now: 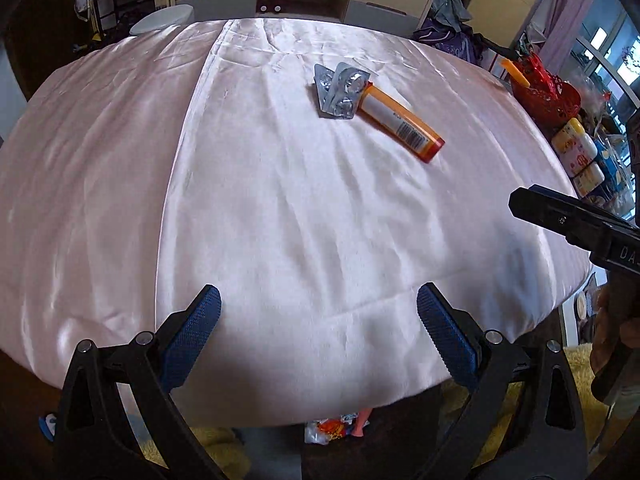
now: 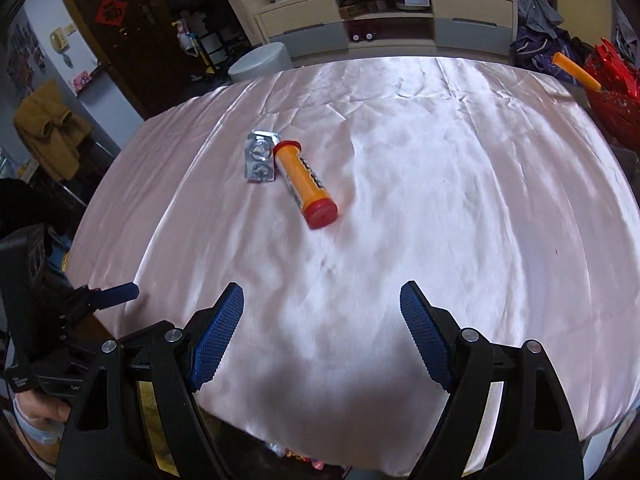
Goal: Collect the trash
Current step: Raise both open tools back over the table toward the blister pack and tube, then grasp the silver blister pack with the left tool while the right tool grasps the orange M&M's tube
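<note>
An orange tube with red caps (image 1: 398,122) (image 2: 305,178) lies on its side on the pink satin tablecloth (image 1: 260,200) (image 2: 440,184). Silver blister packs (image 1: 338,90) (image 2: 260,157) rest against its far end. My left gripper (image 1: 319,306) hangs open above the near edge of the table, nothing between its blue pads. My right gripper (image 2: 322,300) is also open and empty, well short of the tube. The right gripper's body (image 1: 576,224) shows at the right edge of the left wrist view; the left gripper's body (image 2: 60,320) shows at lower left of the right wrist view.
A red basket (image 1: 546,88) (image 2: 612,84) with an orange stick stands at the table's right side, with jars (image 1: 576,148) beside it. A white stool (image 2: 260,62) and a low cabinet (image 2: 384,16) stand beyond the table. Wrappers (image 1: 336,428) lie on the floor below the near edge.
</note>
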Tool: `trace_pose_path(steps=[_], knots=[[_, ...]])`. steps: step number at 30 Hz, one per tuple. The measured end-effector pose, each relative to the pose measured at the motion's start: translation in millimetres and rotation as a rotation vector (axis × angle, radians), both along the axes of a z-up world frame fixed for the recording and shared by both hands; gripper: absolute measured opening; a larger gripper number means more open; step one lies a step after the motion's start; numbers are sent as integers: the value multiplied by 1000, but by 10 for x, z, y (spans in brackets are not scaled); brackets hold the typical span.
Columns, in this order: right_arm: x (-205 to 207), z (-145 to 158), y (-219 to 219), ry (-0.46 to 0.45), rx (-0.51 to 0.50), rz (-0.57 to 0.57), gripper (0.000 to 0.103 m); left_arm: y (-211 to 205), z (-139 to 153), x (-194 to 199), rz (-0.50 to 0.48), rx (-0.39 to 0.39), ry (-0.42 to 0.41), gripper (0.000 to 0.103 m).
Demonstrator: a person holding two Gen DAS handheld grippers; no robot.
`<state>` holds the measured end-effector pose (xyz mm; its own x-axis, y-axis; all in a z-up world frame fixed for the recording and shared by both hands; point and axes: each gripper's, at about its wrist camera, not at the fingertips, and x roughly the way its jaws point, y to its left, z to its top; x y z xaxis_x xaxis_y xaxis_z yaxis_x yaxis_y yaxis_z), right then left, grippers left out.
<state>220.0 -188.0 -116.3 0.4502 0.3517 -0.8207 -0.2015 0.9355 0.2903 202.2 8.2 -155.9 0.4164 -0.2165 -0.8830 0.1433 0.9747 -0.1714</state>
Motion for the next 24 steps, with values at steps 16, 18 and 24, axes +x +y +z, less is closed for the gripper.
trace_pose_path(steps=[16, 18, 24], knots=[[969, -306, 471, 75, -9, 69, 50, 46, -64, 872, -2, 57, 12, 93], [1018, -359, 523, 80, -22, 77, 50, 37, -85, 937, -8, 61, 15, 93], [1066, -375, 558, 52, -42, 79, 48, -4, -112, 1111, -17, 63, 12, 93]])
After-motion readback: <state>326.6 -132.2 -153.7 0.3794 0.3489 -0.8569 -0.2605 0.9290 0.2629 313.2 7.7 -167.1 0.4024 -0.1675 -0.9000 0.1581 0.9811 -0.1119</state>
